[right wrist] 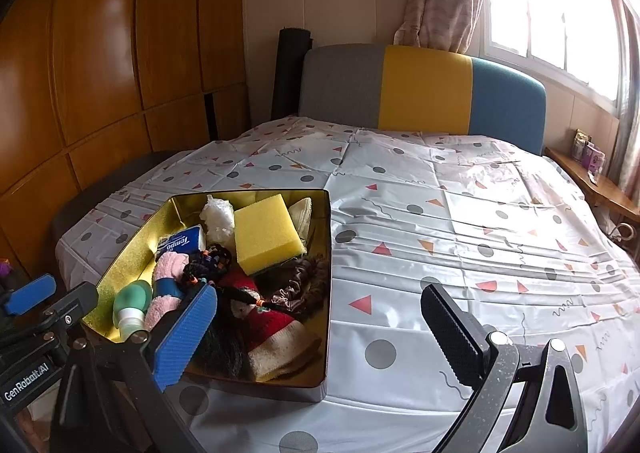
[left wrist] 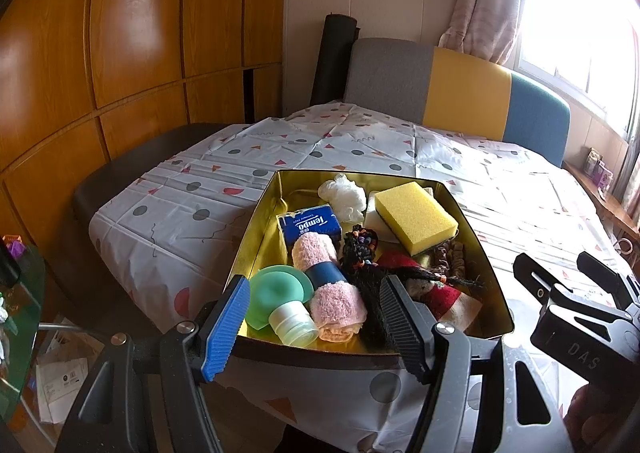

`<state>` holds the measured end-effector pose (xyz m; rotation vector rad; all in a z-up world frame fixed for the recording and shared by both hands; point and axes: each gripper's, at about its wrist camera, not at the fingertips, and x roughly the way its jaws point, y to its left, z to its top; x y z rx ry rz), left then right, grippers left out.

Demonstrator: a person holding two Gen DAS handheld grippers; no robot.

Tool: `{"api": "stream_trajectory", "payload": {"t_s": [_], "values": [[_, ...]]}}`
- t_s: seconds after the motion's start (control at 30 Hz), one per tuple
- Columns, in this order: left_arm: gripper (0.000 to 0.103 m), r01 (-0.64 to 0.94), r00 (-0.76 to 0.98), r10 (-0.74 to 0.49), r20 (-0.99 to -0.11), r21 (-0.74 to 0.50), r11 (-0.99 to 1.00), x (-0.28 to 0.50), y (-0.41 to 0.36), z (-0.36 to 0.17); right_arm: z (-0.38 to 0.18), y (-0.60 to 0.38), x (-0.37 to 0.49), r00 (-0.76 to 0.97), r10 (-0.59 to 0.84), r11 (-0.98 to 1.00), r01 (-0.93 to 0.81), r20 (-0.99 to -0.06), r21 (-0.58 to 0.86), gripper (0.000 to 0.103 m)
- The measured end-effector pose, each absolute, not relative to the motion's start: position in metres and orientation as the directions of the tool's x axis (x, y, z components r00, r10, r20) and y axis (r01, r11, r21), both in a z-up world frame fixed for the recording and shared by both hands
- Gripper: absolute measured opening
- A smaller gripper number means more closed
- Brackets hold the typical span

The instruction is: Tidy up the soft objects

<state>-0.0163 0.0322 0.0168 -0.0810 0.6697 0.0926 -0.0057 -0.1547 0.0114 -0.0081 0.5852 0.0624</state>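
Gold tin box [left wrist: 256, 221] on a bed's patterned sheet [right wrist: 460, 213], packed with soft items. Inside, seen through the left wrist camera: yellow sponge [left wrist: 416, 217] at 1 o'clock of the tin, white mesh puff [left wrist: 344, 195] at 12, blue Tempo tissue pack [left wrist: 310, 227] at 11, pink rolled towel [left wrist: 330, 289] with a blue band near the centre, green silicone bottle [left wrist: 280, 303] at 7, black braided hair ties [left wrist: 360, 247] mid-tin, red-and-white knitted sock [left wrist: 440, 293] at 5.

Left gripper [left wrist: 312, 327] at the tin's near rim, fingers apart, nothing between them; blue pad [left wrist: 224, 333] at 7 o'clock beside the green bottle, black pad [left wrist: 400, 325] at 5 over the dark yarn.

Right gripper [right wrist: 320, 337] just beside the tin at its 4 o'clock corner, fingers wide apart and empty; blue pad [right wrist: 184, 337] over the tin's near edge, black pad [right wrist: 452, 333] above bare sheet.

Tricolour headboard [right wrist: 424, 89] at 12 o'clock, wooden wardrobe [left wrist: 120, 53] at 10.
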Motion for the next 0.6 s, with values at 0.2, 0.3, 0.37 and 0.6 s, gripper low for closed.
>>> {"api": "stream_trajectory", "payload": {"t_s": [0.2,0.3,0.37,0.6], "values": [[0.068,-0.111,0.78,0.06,-0.623,-0.044,0.993,-0.0167,0.0324,0.0162,0.0114,-0.154,-0.0063,0.833,0.058,0.998,-0.061,-0.551,0.013,0.103],[0.068,-0.112,0.779,0.06,-0.624,-0.045,0.993,-0.0165,0.0323,0.0163,0.0114,-0.1539,-0.0064,0.833,0.058,0.998,-0.061,-0.551,0.013,0.103],[0.068,-0.114,0.78,0.062,-0.622,-0.044,0.993,-0.0171,0.0322,0.0162,0.0114,-0.1538,-0.0064,0.833,0.059,0.998,-0.061,-0.55,0.015,0.103],[0.068,-0.12,0.78,0.07,-0.622,-0.039,0.992,-0.0174,0.0323,0.0154,0.0115,-0.1538,-0.0067,0.832,0.06,0.998,-0.061,-0.551,0.015,0.103]]}}
